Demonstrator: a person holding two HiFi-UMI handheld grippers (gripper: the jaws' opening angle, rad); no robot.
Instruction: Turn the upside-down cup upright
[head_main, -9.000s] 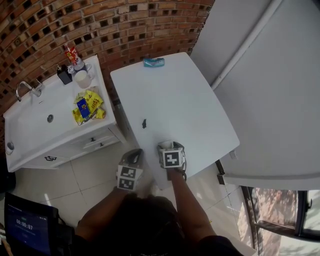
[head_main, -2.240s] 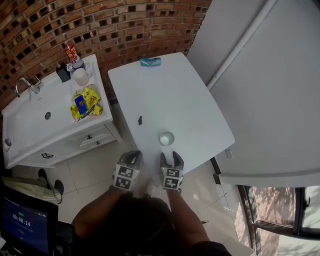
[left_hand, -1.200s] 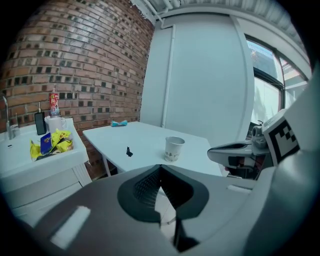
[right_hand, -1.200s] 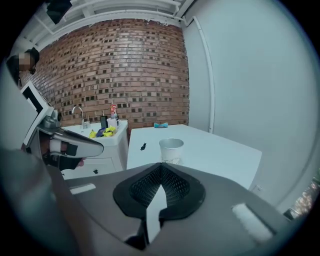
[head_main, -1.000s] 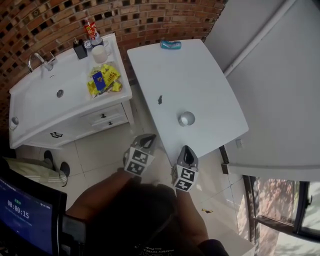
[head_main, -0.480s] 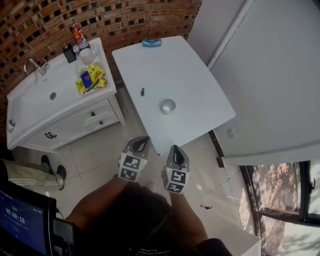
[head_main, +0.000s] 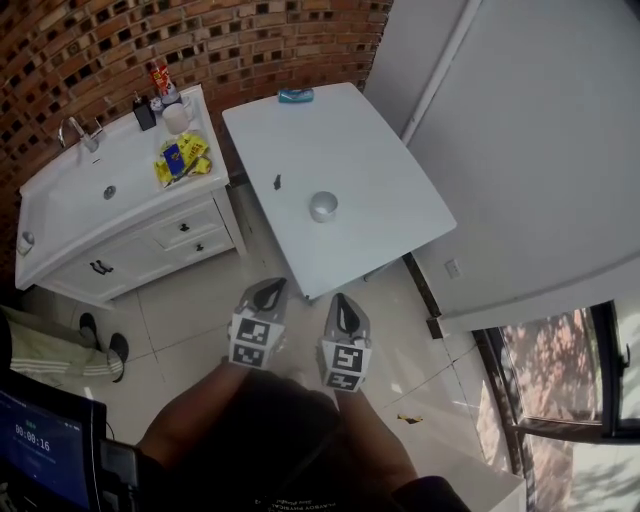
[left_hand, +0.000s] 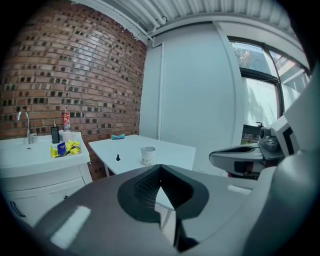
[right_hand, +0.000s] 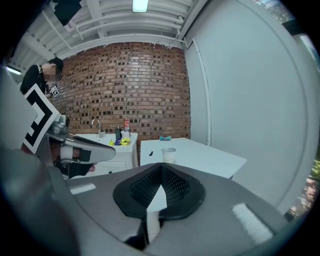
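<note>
Pulled back from the white table (head_main: 390, 190) since two seconds earlier, my left gripper (head_main: 270, 290) and right gripper (head_main: 342, 305) hung side by side over the floor tiles (head_main: 190, 330) at lower centre. At upper left stood the sink cabinet (head_main: 70, 225). My left jaws were pressed together on nothing. The cup (head_main: 323, 206) stood mouth-up near the table's near edge, at frame centre. My right jaws were likewise closed and empty.
</note>
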